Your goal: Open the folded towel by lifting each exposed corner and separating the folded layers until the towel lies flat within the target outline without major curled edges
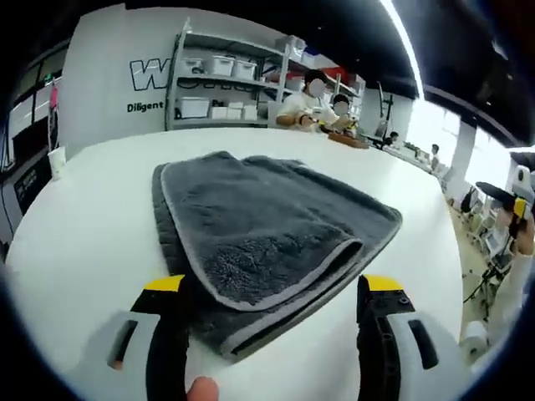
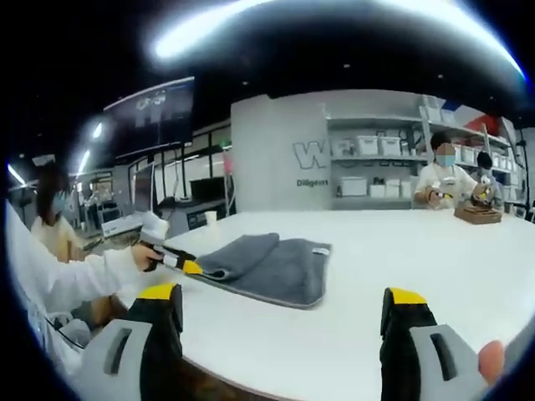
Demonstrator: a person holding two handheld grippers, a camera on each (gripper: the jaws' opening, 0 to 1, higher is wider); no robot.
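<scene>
A grey folded towel [image 1: 267,225] with a lighter hem lies on the white table [image 1: 92,242]. Its upper layers are folded over, and the near corner points toward me. My left gripper [image 1: 273,288] is open, its yellow-tipped fingers [image 1: 165,288] standing either side of that near corner. In the right gripper view the towel [image 2: 272,263] lies at mid-distance, and the left gripper [image 2: 177,262], held by a hand in a white sleeve, sits at its left end. My right gripper [image 2: 282,296] is open over bare table, short of the towel.
Two people [image 1: 313,104] sit at the far end of the table beside a wooden box [image 2: 478,215]. Shelves [image 1: 221,79] with white bins line the back wall. A paper cup [image 1: 57,159] stands near the table's left edge.
</scene>
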